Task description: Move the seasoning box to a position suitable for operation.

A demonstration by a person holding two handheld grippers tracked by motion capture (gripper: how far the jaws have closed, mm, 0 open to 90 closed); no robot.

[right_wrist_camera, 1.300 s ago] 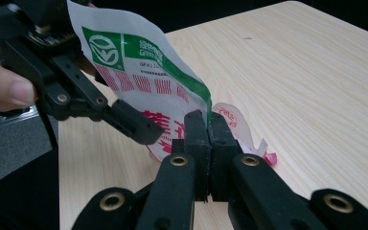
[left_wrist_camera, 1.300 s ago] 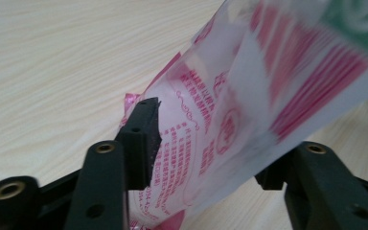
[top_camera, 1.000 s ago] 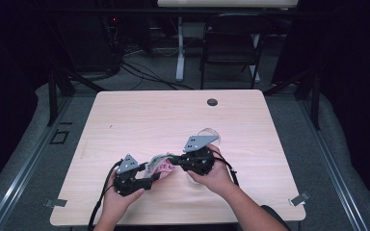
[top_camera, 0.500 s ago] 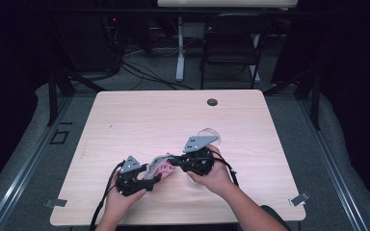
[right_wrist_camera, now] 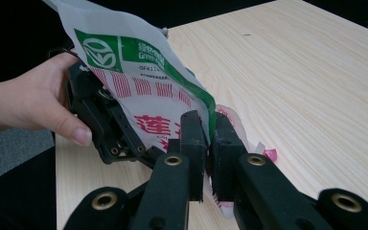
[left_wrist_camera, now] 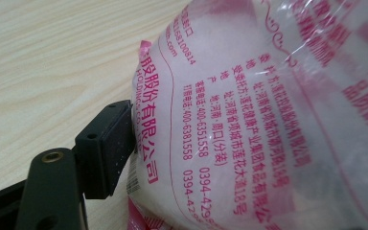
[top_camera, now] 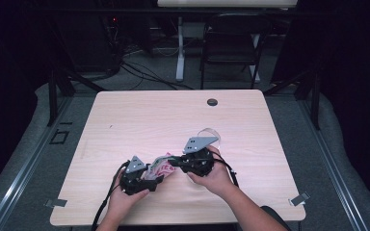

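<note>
A plastic bag [top_camera: 162,165] with pink and red print, full of white powder, is held between both grippers near the table's front edge. My left gripper [top_camera: 155,175] points right. Its jaws have just been opening, with the bulging bag [left_wrist_camera: 249,120] between them and the visible pad [left_wrist_camera: 108,143] against its side; the other jaw is hidden behind the bag. My right gripper [right_wrist_camera: 208,123] points left, nipping the bag's green-edged film [right_wrist_camera: 139,81]. Its jaws have just been opening a little and stand nearly closed, with film still between the pads. A hand [right_wrist_camera: 28,100] holds the left gripper [right_wrist_camera: 108,127] behind the bag.
A clear plastic container [top_camera: 211,133] stands just behind the right gripper [top_camera: 174,162]. The wooden table [top_camera: 125,120] has a round cable hole [top_camera: 212,102] near its far edge. A dark chair [top_camera: 233,43] and cables are on the floor beyond.
The left gripper has shifted slightly right, toward the right gripper, and the bag has bunched up between them. The right gripper has stayed in place.
</note>
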